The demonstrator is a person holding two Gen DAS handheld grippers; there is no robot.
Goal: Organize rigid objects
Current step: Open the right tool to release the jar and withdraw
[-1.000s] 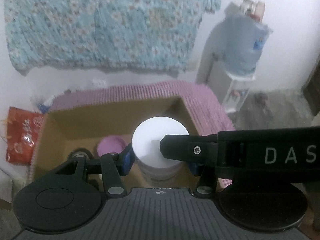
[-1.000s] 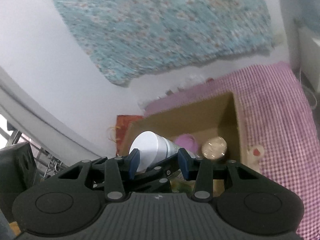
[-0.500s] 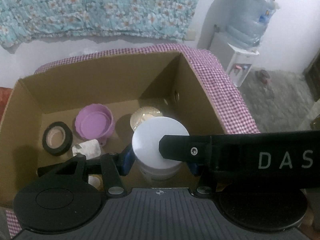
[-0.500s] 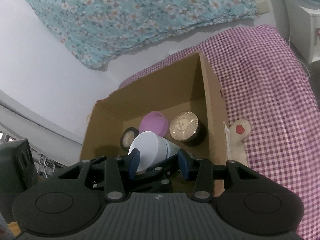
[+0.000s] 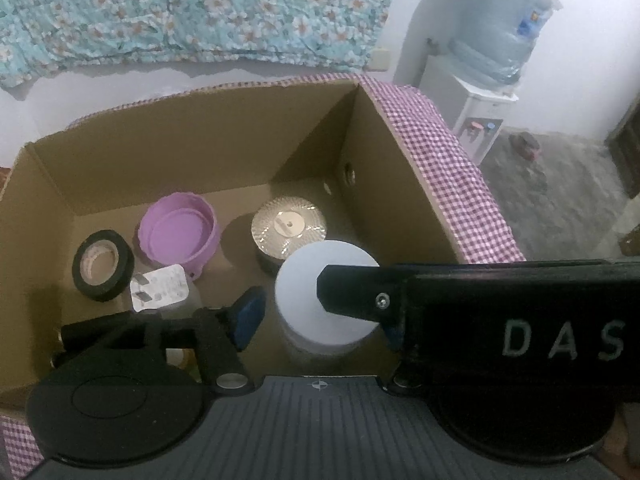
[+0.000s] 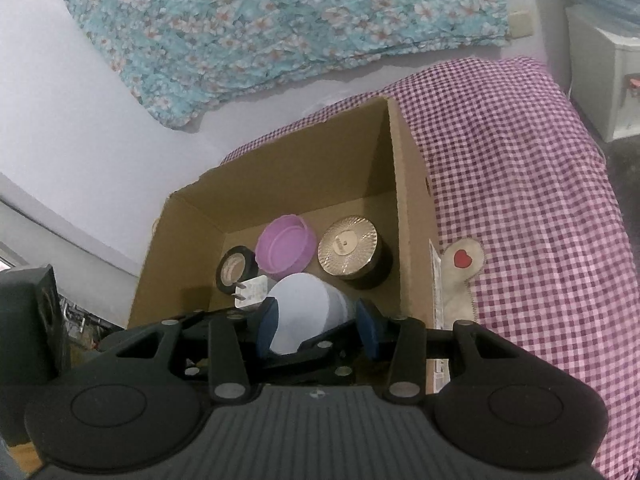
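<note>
Black bar point(image 5: 520, 320) reads "DAS".

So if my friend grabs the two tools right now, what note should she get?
Left tool: jaws opening; white jar sits between them, the left pad already off it.
Right tool: shut on the same white jar.
The jar is down inside the cardboard box, next to the gold-lidded jar, purple lid, black tape roll and white plug adapter.
Done: jar lowered into the box.
Left: probably let go with the right tool too, lift both out, then look for anything else to put away.
</note>
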